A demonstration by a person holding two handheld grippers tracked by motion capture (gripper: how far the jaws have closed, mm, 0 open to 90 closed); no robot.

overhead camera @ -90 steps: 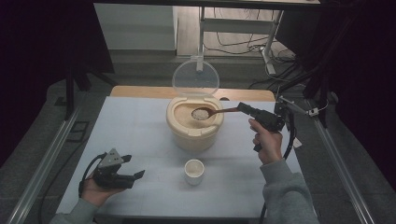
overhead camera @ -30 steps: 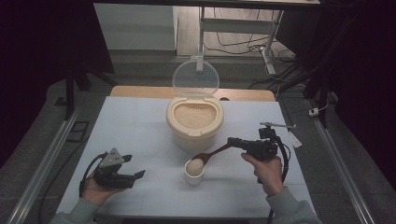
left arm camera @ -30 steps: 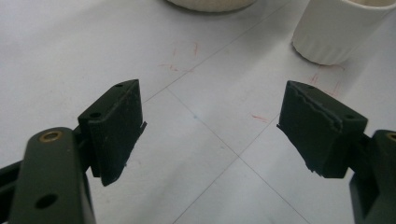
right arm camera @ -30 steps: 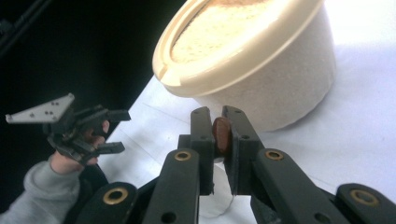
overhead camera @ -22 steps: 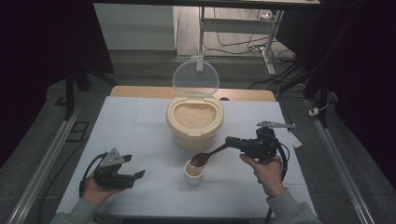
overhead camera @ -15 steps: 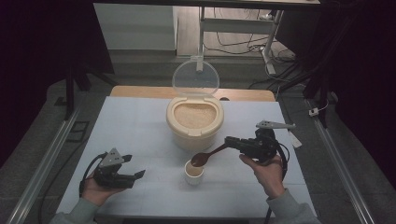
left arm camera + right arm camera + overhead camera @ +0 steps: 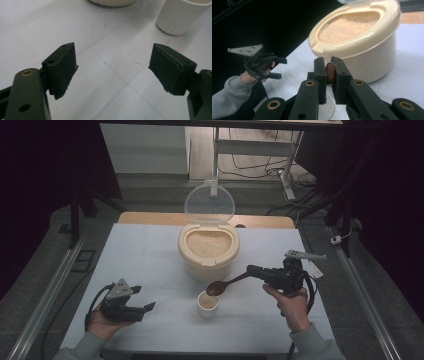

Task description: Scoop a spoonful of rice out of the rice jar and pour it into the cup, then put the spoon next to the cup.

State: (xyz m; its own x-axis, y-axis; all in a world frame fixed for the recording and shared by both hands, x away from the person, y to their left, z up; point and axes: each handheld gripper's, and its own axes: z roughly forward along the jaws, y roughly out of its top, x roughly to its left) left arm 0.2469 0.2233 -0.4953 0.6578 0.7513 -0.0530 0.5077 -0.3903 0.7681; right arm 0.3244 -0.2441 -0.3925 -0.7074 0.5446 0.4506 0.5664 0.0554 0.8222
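Note:
A cream container (image 7: 207, 251) full of pale rice stands mid-table, its clear lid (image 7: 210, 202) raised behind it. My right gripper (image 7: 252, 271) is shut on the handle of a brown spoon (image 7: 216, 288), whose bowl hovers just above a small white cup (image 7: 207, 304). In the right gripper view the spoon handle (image 7: 330, 72) is pinched between the jaws, in front of the container (image 7: 362, 42). My left gripper (image 7: 149, 307) rests low at the table's front left, open with nothing between its jaws. The left gripper view has the cup (image 7: 180, 17) ahead to the right.
The white table (image 7: 150, 255) has bare room left of the container and between both hands. A wooden strip (image 7: 150, 217) runs along its far edge. Metal rails (image 7: 45, 300) flank the table, and cables lie on the floor behind.
My right gripper carried the spoon from the rice container down to the cup. In the last second the spoon bowl went from pale to dark over the cup. The left gripper stayed put.

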